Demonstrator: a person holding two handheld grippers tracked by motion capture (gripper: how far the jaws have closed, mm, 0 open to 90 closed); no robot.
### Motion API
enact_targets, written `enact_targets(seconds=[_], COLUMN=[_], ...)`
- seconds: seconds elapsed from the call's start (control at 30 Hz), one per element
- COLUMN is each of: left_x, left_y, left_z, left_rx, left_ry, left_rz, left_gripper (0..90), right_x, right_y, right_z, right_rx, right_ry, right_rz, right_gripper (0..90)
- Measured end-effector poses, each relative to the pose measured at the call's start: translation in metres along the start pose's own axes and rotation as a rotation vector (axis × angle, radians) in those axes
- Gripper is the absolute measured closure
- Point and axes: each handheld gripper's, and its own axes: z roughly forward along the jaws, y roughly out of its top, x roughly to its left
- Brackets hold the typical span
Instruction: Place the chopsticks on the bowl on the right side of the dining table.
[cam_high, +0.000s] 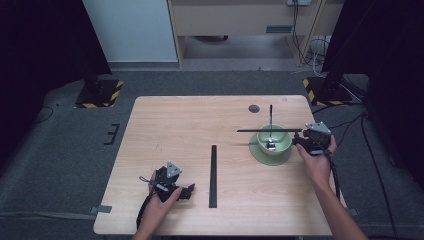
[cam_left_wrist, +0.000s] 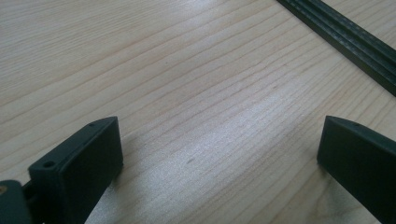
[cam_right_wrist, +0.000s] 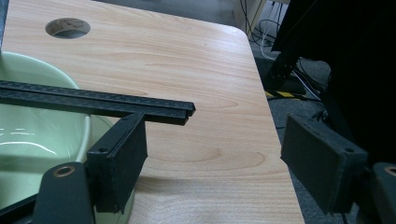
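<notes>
Wooden table (cam_high: 170, 120) seen from above. Right gripper (cam_high: 299, 141) sits at the table's right side, just beside a green bowl (cam_high: 281, 145) on a matching plate (cam_high: 260, 156). A black strip (cam_high: 250, 130) lies level across the bowl's rim, w/ a second strip (cam_high: 270, 116) crossing it from behind. In the right gripper view the jaws stand wide apart, holding nothing; the strip's end (cam_right_wrist: 180, 112) lies just past one jaw tip.

Left gripper (cam_high: 189, 191) rests near the front edge, jaws also wide and empty, beside a long strip (cam_high: 214, 175) lying flat.

Risk, judged: the balanced strip looks unstable. A nudge from that jaw tip could slide it off the rim, or tip the bowl.
</notes>
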Motion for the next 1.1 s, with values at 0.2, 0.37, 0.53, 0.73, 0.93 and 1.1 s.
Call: enact_targets(seconds=[0.2,0.37,0.53,0.73,0.93,1.1], left_x=[0.0,0.0,0.0,0.0,0.0,0.0], left_y=[0.0,0.0,0.0,0.0,0.0,0.0], left_z=[0.0,0.0,0.0,0.0,0.0,0.0], left_rx=[0.0,0.0,-0.001,0.0,-0.001,-0.001], left_ry=[0.0,0.0,0.0,0.0,0.002,0.002], left_rz=[0.0,0.0,-0.001,0.0,-0.001,-0.001], left_gripper=[0.0,0.0,0.0,0.0,0.0,0.0], right_x=[-0.001,-0.001,0.0,-0.001,-0.007,-0.016], right_y=[0.001,0.001,0.002,0.0,0.003,0.005], right_z=[0.0,0.002,0.002,-0.004,-0.006,0.001], right_rx=[0.0,0.0,-0.003,-0.031,-0.059,-0.026], right_ry=[0.001,0.001,0.013,0.055,0.185,0.293], right_rz=[0.005,0.005,0.01,0.052,0.156,0.23], right_gripper=[22.7,22.7,22.5,22.5,19.2,14.7])
